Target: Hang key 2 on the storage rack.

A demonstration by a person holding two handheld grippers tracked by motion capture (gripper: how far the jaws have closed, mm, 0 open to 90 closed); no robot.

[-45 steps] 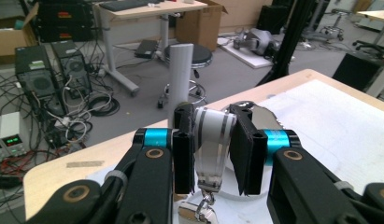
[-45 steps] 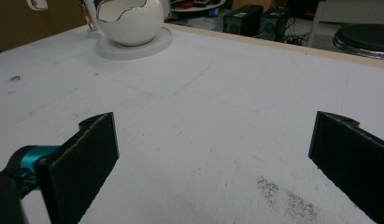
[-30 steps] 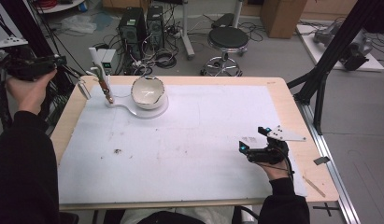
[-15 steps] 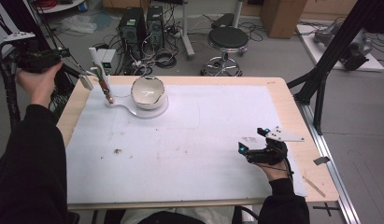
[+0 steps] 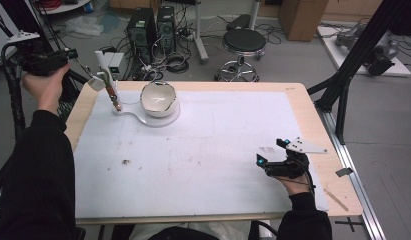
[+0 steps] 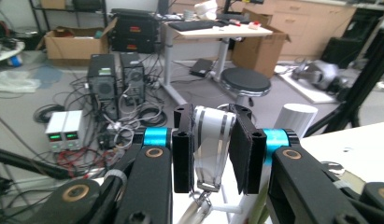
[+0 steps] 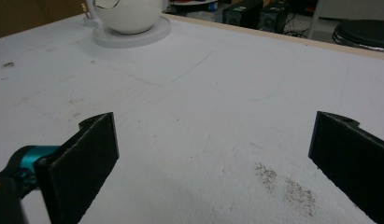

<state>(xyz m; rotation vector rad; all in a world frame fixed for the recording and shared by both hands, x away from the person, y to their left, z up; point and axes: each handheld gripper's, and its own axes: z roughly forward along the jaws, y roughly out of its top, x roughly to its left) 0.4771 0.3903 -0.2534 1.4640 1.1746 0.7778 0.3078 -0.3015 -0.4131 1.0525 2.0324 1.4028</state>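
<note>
My left gripper (image 5: 72, 52) (image 6: 212, 114) is held up beyond the table's far left corner. It is shut on a translucent white strip (image 6: 209, 144) with dark stripes and a metal clip at its lower end. A thin rod (image 5: 85, 70) runs from it down toward a small white piece (image 5: 97, 83) by the corner. A white bowl (image 5: 158, 97) (image 7: 129, 14) sits on a white round base (image 5: 143, 120) (image 7: 133, 36), beside a short post with a brown tip (image 5: 112, 94). My right gripper (image 5: 270, 152) (image 7: 215, 116) rests low at the table's right, open and with nothing in it.
The white table sheet (image 5: 203, 150) bears a dark smudge (image 5: 125, 161) and grey dust (image 7: 285, 186). A wooden stick (image 5: 335, 199) lies at the right edge. Computer towers (image 5: 153, 22), a stool (image 5: 245, 42) and cables stand beyond the far edge. Black frame legs (image 5: 343, 85) rise at right.
My left hand has shifted a little right and up in the picture, nearer the table's far left corner, still gripping the strip. The right hand has stayed put.
</note>
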